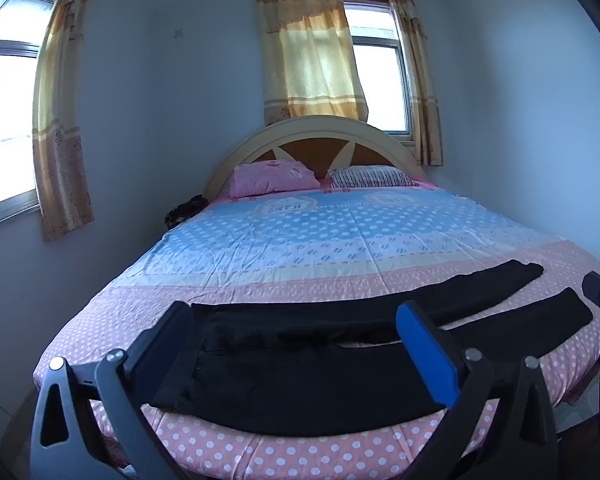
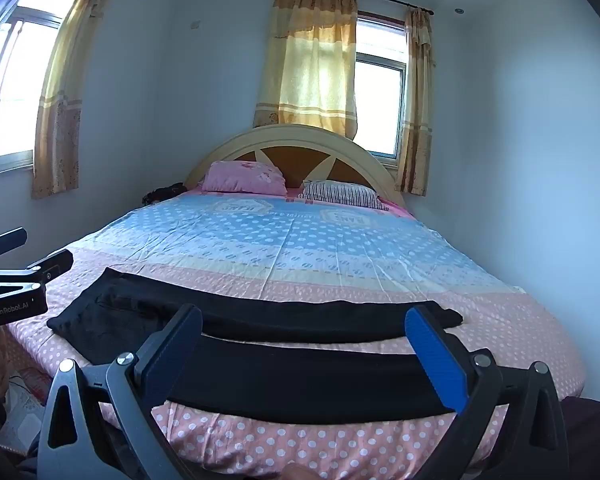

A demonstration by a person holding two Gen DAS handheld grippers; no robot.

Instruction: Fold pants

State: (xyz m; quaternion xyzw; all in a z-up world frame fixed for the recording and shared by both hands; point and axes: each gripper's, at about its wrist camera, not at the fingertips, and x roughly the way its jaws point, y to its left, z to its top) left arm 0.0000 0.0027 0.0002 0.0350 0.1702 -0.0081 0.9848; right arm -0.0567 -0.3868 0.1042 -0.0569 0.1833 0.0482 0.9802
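The left gripper (image 1: 300,344) hangs with its jaws spread wide and nothing between them, poised above the waist end of the black pants (image 1: 300,376). The right gripper (image 2: 308,356) is likewise wide open and empty, hovering over the near trouser leg (image 2: 300,384); neither claw touches cloth as far as the pictures show.

In the left wrist view the waistband lies toward 9 o'clock, and the two legs run off toward 3 o'clock, the far leg (image 1: 480,284) splaying up toward 2 o'clock with a strip of sheet showing between it and the near one. In the right wrist view the waist sits at 9 o'clock, the cuffs at 3 o'clock, and the left gripper shows at the frame's 9 o'clock edge.

The pants lie flat and spread out across the foot of the bed (image 1: 340,240), near its front edge, on the pink dotted band of the sheet. Beyond them, toward 12 o'clock, are the pillows (image 1: 276,178) and the headboard (image 1: 312,136).

By my judgement the folding has not begun: no leg is laid over the other, no crosswise fold made. All of it is left, probably starting with bringing one leg onto the other.
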